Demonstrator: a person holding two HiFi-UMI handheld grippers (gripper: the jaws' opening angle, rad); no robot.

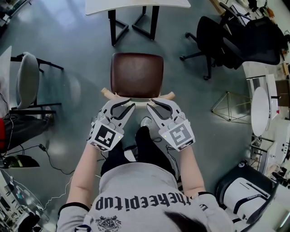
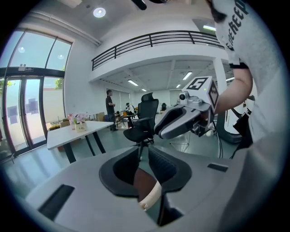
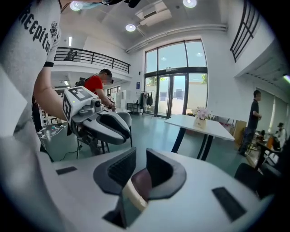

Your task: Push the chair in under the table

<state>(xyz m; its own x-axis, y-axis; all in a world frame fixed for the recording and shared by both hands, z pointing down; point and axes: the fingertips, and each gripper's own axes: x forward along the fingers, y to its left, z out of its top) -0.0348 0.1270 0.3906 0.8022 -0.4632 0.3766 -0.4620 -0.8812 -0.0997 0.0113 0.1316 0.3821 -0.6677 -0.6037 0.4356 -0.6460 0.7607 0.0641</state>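
A chair with a brown seat [image 1: 137,74] and a pale wooden backrest rail [image 1: 108,93] stands in front of me, out from the white table [image 1: 136,5] on black legs. My left gripper [image 1: 128,104] hovers at the rail's left half and my right gripper [image 1: 154,104] at its right half, tips angled toward each other. In the left gripper view the jaws [image 2: 144,156] stand a narrow gap apart, with the rail [image 2: 152,195] and seat below them. The right gripper view shows the same: jaws [image 3: 140,165] slightly apart above the rail [image 3: 133,195]. Neither pair presses on anything.
A black office chair [image 1: 226,41] stands at the right of the table, a grey chair [image 1: 28,79] at the left. A wire-frame object [image 1: 231,106] and a round white table [image 1: 260,111] are at the right. Cables [image 1: 54,163] trail over the floor at the left.
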